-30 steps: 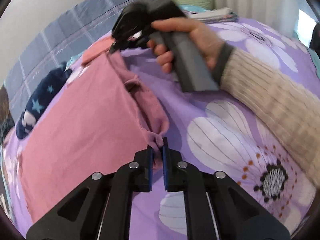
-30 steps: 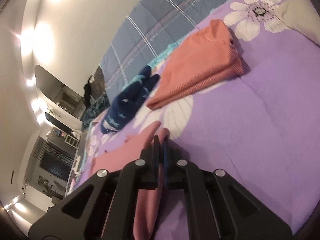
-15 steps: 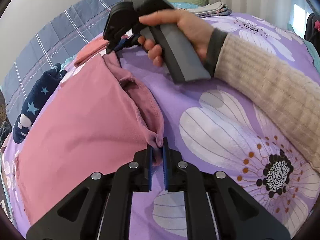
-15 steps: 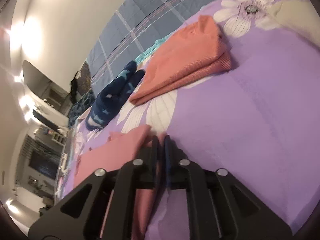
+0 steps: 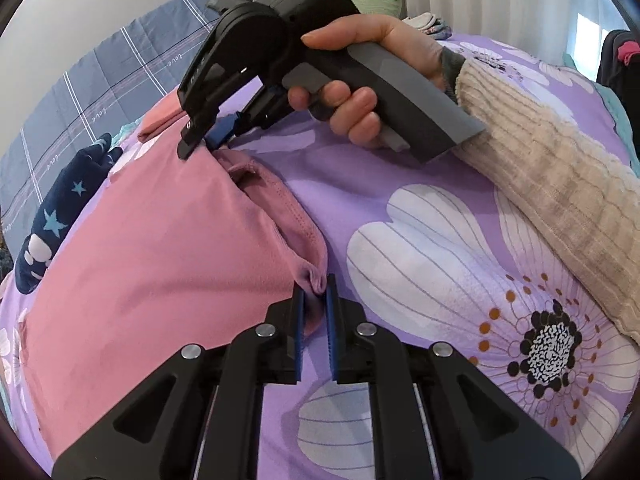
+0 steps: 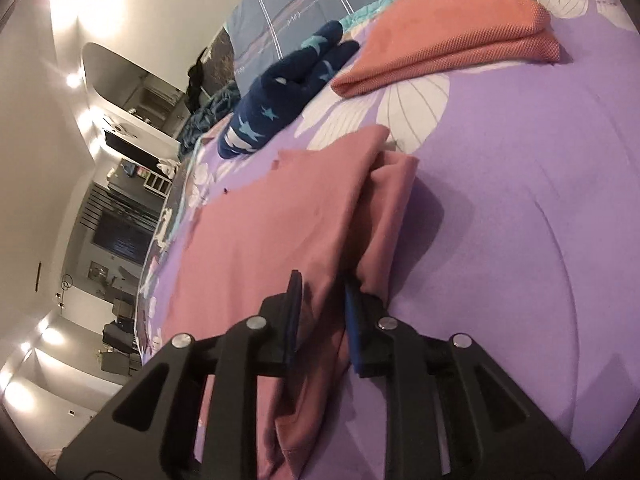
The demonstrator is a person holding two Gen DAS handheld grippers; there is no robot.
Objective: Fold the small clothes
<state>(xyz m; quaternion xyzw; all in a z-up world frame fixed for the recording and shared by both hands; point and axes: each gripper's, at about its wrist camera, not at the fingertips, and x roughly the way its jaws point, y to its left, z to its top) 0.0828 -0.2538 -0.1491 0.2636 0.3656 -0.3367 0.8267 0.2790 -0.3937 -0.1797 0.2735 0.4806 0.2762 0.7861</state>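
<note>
1. Pink fabric fills the near side of both views: the pink garment [image 5: 152, 248] lies spread on the bed [image 5: 400, 184], over a purple cover with big white flowers, one long edge doubled back on itself.
2. Left claw [image 5: 314, 300] is nearly shut, its blue pads pinching a small gathered corner of the garment at the near end of the folded edge.
3. Right claw [image 6: 320, 312], held in the person's right hand [image 5: 360, 92], sits at the far end of that edge. Its jaws are closing with a narrow gap left and a ridge of pink cloth between them; in the right wrist view the pads do not look firmly pressed on the cloth, so I judge this end not yet secured.
4. Risk: if both hands lift now, the right end could slide free and the fold would sag or twist, because only the left corner is really held.
5. Risk: the left pinch takes very little cloth, so a sharp pull could strip it out.
6. Risk: the doubled edge is lumpy near the neckline, and carrying it across may trap a crease.
7. Nearby, well apart from the garment, lie a folded orange garment [image 6: 452, 36] and a navy star-print piece [image 6: 280, 100]; a wide sweep could nudge them.
8. Writing: the word "love" is printed repeatedly on the blue checked quilt [image 5: 120, 60] beyond the purple cover. I can read no brand or label on the clothes or the grippers.
</note>
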